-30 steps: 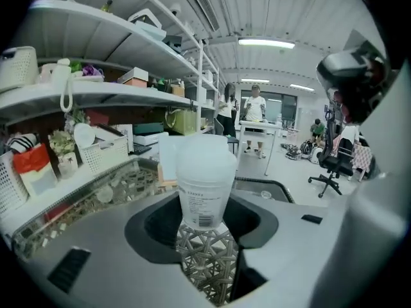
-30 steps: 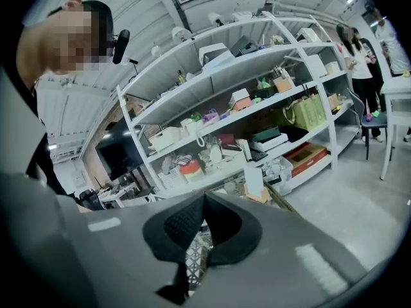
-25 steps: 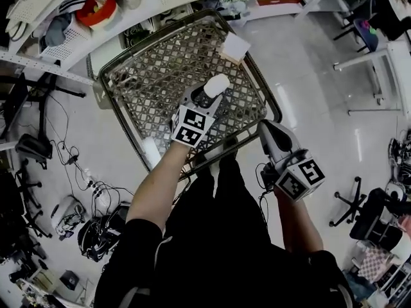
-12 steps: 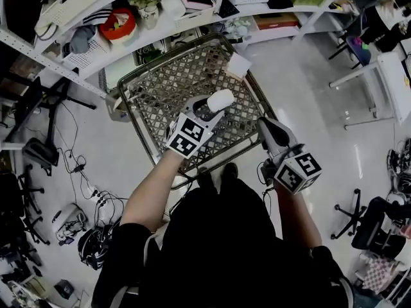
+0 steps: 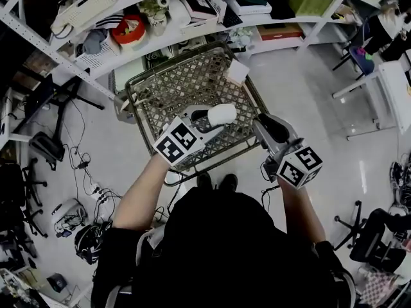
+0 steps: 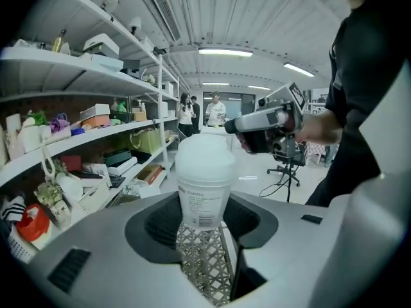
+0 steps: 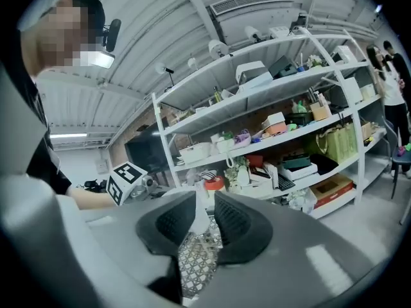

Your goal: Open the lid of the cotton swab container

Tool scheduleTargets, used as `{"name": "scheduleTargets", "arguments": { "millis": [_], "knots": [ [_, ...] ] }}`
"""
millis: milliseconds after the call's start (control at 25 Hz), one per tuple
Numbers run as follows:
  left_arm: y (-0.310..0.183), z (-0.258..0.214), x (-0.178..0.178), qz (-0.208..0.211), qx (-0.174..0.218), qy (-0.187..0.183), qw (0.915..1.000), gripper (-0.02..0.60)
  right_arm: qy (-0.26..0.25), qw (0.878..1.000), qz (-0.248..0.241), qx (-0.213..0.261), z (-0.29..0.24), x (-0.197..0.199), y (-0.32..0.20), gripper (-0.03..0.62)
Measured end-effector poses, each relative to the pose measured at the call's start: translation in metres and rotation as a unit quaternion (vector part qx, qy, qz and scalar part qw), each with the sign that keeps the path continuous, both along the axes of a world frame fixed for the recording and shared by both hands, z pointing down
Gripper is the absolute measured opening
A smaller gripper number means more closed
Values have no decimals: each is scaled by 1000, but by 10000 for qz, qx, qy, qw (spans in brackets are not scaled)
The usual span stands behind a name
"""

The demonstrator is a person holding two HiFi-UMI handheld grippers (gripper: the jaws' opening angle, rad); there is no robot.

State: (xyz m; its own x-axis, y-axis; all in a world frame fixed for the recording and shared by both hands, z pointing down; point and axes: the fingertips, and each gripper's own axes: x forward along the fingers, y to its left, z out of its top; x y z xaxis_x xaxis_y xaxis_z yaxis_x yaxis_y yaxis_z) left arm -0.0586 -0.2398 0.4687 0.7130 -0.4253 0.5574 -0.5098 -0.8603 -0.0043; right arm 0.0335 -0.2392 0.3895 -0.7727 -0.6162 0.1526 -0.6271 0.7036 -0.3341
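White shelving [image 5: 186, 31] crammed with boxes, baskets and a red bowl [image 5: 130, 27] runs along the far side of a pale, shiny floor [image 5: 302, 82]. In front of it stands a wire mesh basket [image 5: 180, 88], with a small white box [image 5: 237, 71] lying in its far right corner. The person in dark clothes [image 5: 218, 249] stands at the near edge of the basket, both arms stretched out over it.

The left gripper [image 5: 207, 117], marker cube [image 5: 175, 143] at its back, is held out over the near part of the basket. Its jaws are clamped on the lower body of the cotton swab container [image 6: 204, 178], one dark pad on each side, and the mesh shows through the gap below. The container is a frosted white tub with a printed label. It stands upright in the grip, and the rounded lid [image 6: 204, 156] is on and closed.

The right gripper [image 5: 264, 124] sits just to the right of the container, near it but not touching, over the basket's right rim, its own cube [image 5: 298, 167] close to the person's body. Its jaws have just been opening and now stand a narrow way apart. Nothing is between the pads; only the mesh and the shelves show through the gap.

Far down the aisle, in the left gripper view, two people [image 6: 186, 111] stand small and distant.
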Motion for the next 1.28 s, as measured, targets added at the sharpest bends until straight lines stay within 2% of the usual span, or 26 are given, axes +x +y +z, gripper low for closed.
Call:
{"name": "scheduleTargets", "arguments": {
  "millis": [160,360,520,600,720,880,960,1120,1280],
  "knots": [
    [17,-12,12,191,-165,11,9997,196,-17,9976,-682,120,-9,-9,14,153],
    [48,-17,35,788,-425,-87,9959,196,190,9870,-1503,541,-22,-19,37,206],
    [68,-29,55,1292,-385,-17,9909,196,199,9764,-2049,656,-29,-22,59,275],
    [75,-34,64,1466,-376,33,9885,196,295,9717,-2232,722,-29,-23,68,276],
    [82,-37,72,1750,-383,5,9838,196,527,9666,-2363,845,-30,-28,79,275],
    [96,-36,81,2268,-350,-135,9732,196,759,9628,-2440,881,-32,-33,90,270],
    [101,-36,85,2464,-310,-177,9685,196,813,9601,-2522,896,-31,-33,95,245],
    [106,-34,87,2646,-293,-188,9637,196,863,9593,-2531,910,-30,-30,101,232],
    [108,-32,87,2629,-374,-49,9641,196,937,9591,-2512,904,-28,-31,103,224]
  ]
}}
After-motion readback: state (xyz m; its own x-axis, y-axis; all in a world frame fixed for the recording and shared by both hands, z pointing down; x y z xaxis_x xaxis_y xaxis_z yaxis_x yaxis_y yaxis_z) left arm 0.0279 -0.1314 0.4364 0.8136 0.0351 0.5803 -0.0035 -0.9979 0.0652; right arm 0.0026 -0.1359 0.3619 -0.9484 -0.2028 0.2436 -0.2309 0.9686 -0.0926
